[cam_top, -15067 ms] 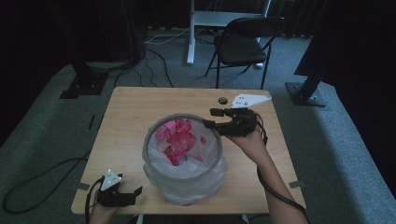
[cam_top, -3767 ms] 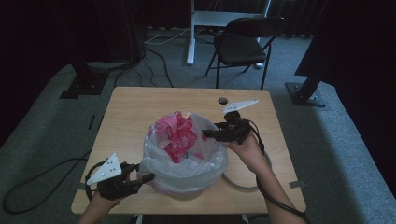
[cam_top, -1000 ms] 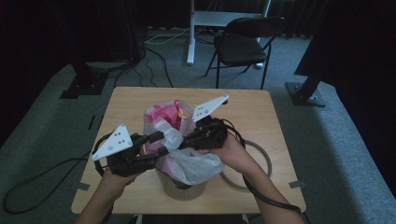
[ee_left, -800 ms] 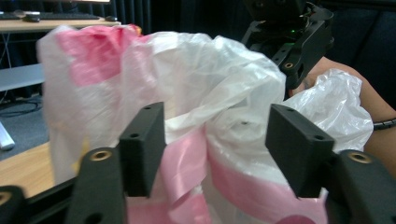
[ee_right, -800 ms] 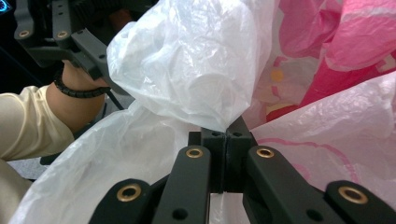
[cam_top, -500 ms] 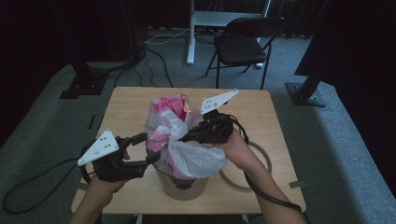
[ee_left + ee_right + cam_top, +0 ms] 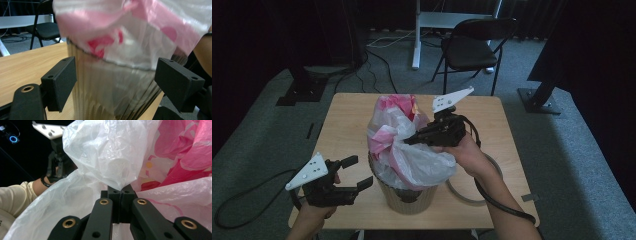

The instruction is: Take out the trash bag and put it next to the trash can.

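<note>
Right gripper (image 7: 409,140) clamped on gathered rim of translucent bin liner (image 7: 412,160) lifted above ribbed wastebasket (image 7: 404,197), left gripper (image 7: 357,175) just opened wide, empty, beside the basket on wooden table (image 7: 342,130)

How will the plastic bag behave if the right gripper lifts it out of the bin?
The plastic bag will probably stay floppy: it already sags where the right gripper pinches it. It looks light and thin, so it may stretch or tear. The bin might lift with it.

Bin (image 7: 406,197) on table (image 7: 347,120), near front edge; bag (image 7: 404,145) in bin, rising above rim; ring (image 7: 492,165) right of bin; chair (image 7: 474,45) behind table.
</note>
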`<state>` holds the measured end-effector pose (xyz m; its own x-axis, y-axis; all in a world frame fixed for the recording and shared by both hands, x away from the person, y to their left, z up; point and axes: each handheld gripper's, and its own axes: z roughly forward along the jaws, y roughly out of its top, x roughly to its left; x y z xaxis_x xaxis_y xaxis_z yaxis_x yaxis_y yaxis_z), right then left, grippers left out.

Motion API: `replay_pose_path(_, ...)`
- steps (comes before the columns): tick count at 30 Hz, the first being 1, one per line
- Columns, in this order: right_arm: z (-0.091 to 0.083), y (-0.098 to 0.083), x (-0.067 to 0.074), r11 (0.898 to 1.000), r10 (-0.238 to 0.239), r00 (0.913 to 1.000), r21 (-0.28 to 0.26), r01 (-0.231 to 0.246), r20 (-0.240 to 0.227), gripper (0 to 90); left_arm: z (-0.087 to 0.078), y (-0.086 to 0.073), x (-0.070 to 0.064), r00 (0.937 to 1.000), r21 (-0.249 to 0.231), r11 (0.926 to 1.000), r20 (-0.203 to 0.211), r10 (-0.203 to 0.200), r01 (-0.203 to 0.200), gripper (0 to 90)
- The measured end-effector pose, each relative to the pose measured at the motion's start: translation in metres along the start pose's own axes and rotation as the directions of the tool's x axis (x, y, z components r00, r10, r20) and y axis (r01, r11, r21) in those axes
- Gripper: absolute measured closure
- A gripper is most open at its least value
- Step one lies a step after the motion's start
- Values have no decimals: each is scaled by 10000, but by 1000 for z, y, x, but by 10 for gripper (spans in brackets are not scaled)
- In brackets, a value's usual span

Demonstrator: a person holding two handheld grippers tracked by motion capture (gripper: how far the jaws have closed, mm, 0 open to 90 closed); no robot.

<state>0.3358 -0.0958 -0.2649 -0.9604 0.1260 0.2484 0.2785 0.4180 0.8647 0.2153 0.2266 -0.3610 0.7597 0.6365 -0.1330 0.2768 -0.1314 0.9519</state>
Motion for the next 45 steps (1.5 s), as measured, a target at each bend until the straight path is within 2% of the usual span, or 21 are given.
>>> replay_pose_path(3, -4, 3, 0, 9999, 56, 10000, -130, -56, -41, 898, -1, -11, 3, 9999, 200, 9998, -154, -15, 18, 112)
replay_pose_path(5, -7, 5, 0, 9998, 8, 10000, -192, -9, -35, 898, -1, -18, 6, 9998, 255, 9996, -189, -65, 70, 109)
replay_pose_path(10, -16, 14, 3, 9994, -120, 9999, -337, 120, 15, 898, 1, -34, 10, 9987, 854, 9963, -501, 1, 42, 94)
replay_pose_path(11, -18, 16, 3, 9992, -153, 9999, -376, 152, -10, 898, 3, -37, 10, 9984, 935, 9956, -562, -13, 66, 74)
replay_pose_path(12, -20, 18, 4, 9989, -168, 9999, -449, 166, -33, 898, 5, -41, 10, 9982, 1134, 9935, -601, 8, 60, 7)
replay_pose_path(14, -25, 21, 5, 9981, -197, 9998, -576, 196, -25, 899, 7, -49, 10, 9930, 1228, 9924, -1173, 135, 10, 0)
replay_pose_path(17, -34, 26, 5, 9964, -218, 9997, -825, 206, -132, 898, 9, -62, 13, 9882, 1216, 9926, -1524, 158, 28, 0)
replay_pose_path(19, -41, 30, 6, 9949, -266, 9995, -974, 249, -158, 898, 11, -72, 15, 9796, 1159, 9933, -1998, 214, 20, 0)
replay_pose_path(23, -56, 41, 8, 9913, -336, 9993, -1281, 310, -186, 898, 18, -98, 25, 9762, 1375, 9895, -2165, -132, 439, 0)
replay_pose_path(26, -70, 49, 10, 9859, -436, 9988, -1624, 392, -237, 898, 23, -116, 32, 9635, 1705, 9839, -2678, -62, 537, 0)
replay_pose_path(28, -79, 54, 11, 9813, -462, 9984, -1883, 394, -316, 898, 25, -126, 38, 9554, 1798, 9810, -2948, -168, 727, 0)
replay_pose_path(29, -84, 57, 11, 9785, -481, 9984, -2020, 409, -309, 898, 26, -131, 41, 9547, 1832, 9794, -2963, -271, 847, 0)
replay_pose_path(32, -99, 65, 13, 9715, -551, 9983, -2318, 490, -199, 898, 29, -143, 48, 9469, 2038, 9720, -3180, -475, 1172, 0)
replay_pose_path(36, -122, 80, 17, 9601, -552, 9985, -2743, 541, 38, 898, 31, -156, 56, 9347, 2312, 9632, -3522, -484, 1370, 0)
replay_pose_path(40, -149, 96, 22, 9464, -601, 9971, -3150, 716, 462, 898, 34, -164, 61, 9307, 2603, 9535, -3624, -498, 1523, 0)
replay_pose_path(42, -161, 102, 23, 9411, -571, 9954, -3286, 795, 773, 898, 35, -166, 62, 9348, 2730, 9485, -3506, -576, 1608, 0)
replay_pose_path(45, -177, 106, 21, 9380, -364, 9913, -3379, 775, 1264, 898, 35, -167, 62, 9373, 2758, 9481, -3438, -565, 1583, 0)
